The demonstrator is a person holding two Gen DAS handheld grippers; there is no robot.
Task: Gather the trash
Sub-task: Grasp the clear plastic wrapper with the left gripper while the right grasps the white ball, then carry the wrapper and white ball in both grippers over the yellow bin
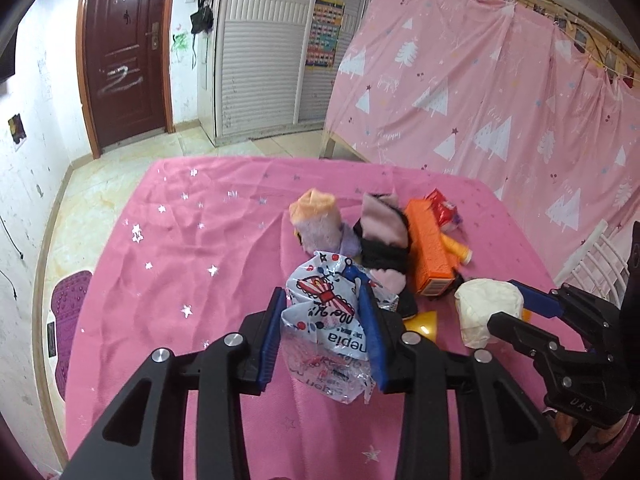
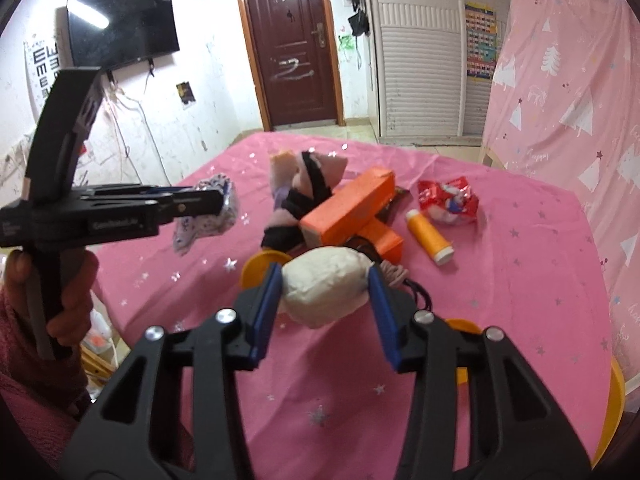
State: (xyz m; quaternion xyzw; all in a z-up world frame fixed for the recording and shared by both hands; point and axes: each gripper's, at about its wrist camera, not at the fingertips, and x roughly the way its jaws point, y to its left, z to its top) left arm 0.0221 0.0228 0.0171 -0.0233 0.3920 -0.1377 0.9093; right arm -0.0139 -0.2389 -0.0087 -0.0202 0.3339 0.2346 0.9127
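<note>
My left gripper (image 1: 322, 300) is shut on a crumpled printed plastic wrapper (image 1: 324, 320) and holds it above the pink-clothed table (image 1: 180, 248); this gripper and wrapper also show in the right wrist view (image 2: 216, 204). My right gripper (image 2: 324, 284) is shut on a crumpled white paper ball (image 2: 324, 288), held above the table; it shows in the left wrist view (image 1: 486, 312). On the table lie a crumpled red wrapper (image 2: 448, 200), an orange box (image 2: 352, 208) and rolled socks (image 2: 304, 188).
An orange thread spool (image 2: 430, 236) lies right of the box. A yellow bowl (image 2: 260, 266) sits under my right gripper. A pink curtain (image 1: 500, 92) hangs beyond the table's right side. A door (image 2: 296, 44) and wardrobe (image 2: 420, 52) stand far back.
</note>
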